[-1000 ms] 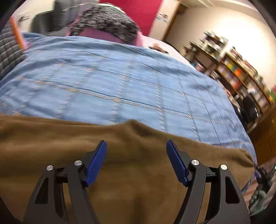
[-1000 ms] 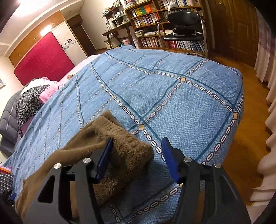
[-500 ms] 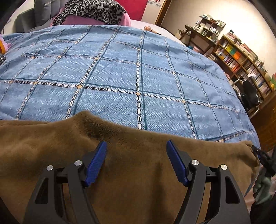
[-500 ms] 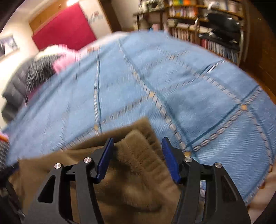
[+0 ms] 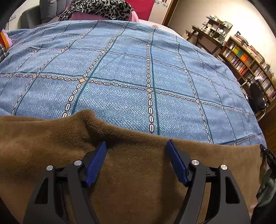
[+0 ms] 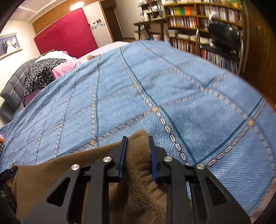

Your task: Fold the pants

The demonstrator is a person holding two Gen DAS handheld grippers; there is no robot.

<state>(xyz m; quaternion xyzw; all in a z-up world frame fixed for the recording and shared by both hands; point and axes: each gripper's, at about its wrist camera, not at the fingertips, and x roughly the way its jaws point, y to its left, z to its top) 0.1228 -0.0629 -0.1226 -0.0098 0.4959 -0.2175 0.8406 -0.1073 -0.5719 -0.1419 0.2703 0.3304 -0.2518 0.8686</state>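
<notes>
Brown fleece pants [image 5: 138, 172] lie across the near edge of a bed with a blue checked cover [image 5: 120, 69]. My left gripper [image 5: 136, 143] hovers open just over the pants' far edge beside a raised fold; its blue pads are wide apart and grip nothing. In the right wrist view the pants' thick end [image 6: 139, 172] is bunched up between the blue pads of my right gripper [image 6: 137, 137]. Its jaws are closing, and the fleece fills the gap and touches both pads. The cover [image 6: 155, 86] stretches away beyond.
Leopard-print and pink bedding [image 5: 100, 8] is piled at the bed's head. Bookshelves [image 5: 245, 58] and a black office chair [image 6: 222, 37] stand past the bed's right side, over wooden floor. A red panel [image 6: 65, 39] hangs on the far wall.
My right gripper slid onto the pants' end and its jaws narrowed around the bunched fleece. My left gripper sank closer to the pants and stayed open.
</notes>
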